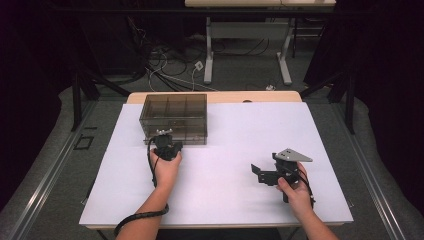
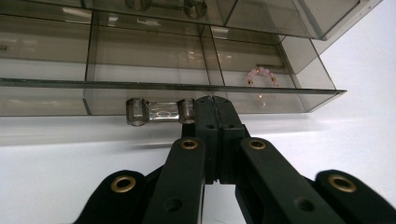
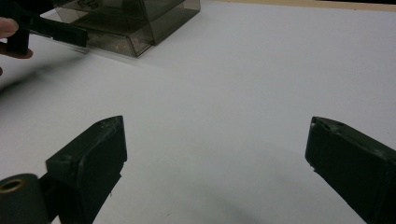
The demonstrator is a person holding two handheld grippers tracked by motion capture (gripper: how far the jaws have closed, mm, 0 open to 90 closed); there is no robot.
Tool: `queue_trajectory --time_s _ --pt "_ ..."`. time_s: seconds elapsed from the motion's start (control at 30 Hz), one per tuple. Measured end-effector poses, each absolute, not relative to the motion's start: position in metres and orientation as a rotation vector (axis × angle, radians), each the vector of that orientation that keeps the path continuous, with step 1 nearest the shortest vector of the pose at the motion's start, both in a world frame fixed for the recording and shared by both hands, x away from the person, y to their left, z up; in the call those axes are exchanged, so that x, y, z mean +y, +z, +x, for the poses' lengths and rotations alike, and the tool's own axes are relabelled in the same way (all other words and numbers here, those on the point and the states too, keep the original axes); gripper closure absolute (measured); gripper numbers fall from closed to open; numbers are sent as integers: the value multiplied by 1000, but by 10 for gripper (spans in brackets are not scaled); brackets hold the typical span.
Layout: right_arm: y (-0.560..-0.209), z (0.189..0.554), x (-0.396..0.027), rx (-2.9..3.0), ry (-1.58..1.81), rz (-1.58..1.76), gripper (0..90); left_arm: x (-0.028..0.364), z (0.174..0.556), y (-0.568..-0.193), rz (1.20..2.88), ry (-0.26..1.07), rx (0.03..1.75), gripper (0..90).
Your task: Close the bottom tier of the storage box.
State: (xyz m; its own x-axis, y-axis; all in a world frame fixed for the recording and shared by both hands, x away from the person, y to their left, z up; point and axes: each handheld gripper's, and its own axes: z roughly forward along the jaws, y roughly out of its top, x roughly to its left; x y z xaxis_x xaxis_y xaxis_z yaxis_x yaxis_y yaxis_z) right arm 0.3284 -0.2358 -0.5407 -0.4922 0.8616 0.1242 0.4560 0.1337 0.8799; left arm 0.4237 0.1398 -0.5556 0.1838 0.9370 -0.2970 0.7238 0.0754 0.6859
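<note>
The smoked-acrylic drawer box [image 1: 174, 117] is seen at the far left of the white table [image 1: 225, 165], with its lowest drawer [image 2: 187, 100] drawn slightly out toward the person. In the left gripper view, the left gripper [image 2: 212, 105] is shown with its jaws pressed together, their tips touching the right-hand post of the clear bar handle [image 2: 160, 111] on the drawer front; whether the post is actually pinched cannot be told, since no part of it is seen between the jaws. The handle's long axis runs level and crosswise to the jaws, extending to the left of the tips in that view. A pink bead bracelet [image 2: 262, 77] lies in the drawer's right compartment. The right gripper [image 3: 215, 144] is held well apart, at the near right of the table, jaws wide open over bare surface. The left hand [image 1: 166, 167] is judged nearer, so any pull on the drawer would run straight back toward the person.
</note>
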Motion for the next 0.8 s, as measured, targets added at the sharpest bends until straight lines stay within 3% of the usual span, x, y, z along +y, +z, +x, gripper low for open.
queue_trajectory --time_s 0.8 --pt "-540 327 -236 2003 1322 1266 53 137 439 -554 1675 381 1610 900"
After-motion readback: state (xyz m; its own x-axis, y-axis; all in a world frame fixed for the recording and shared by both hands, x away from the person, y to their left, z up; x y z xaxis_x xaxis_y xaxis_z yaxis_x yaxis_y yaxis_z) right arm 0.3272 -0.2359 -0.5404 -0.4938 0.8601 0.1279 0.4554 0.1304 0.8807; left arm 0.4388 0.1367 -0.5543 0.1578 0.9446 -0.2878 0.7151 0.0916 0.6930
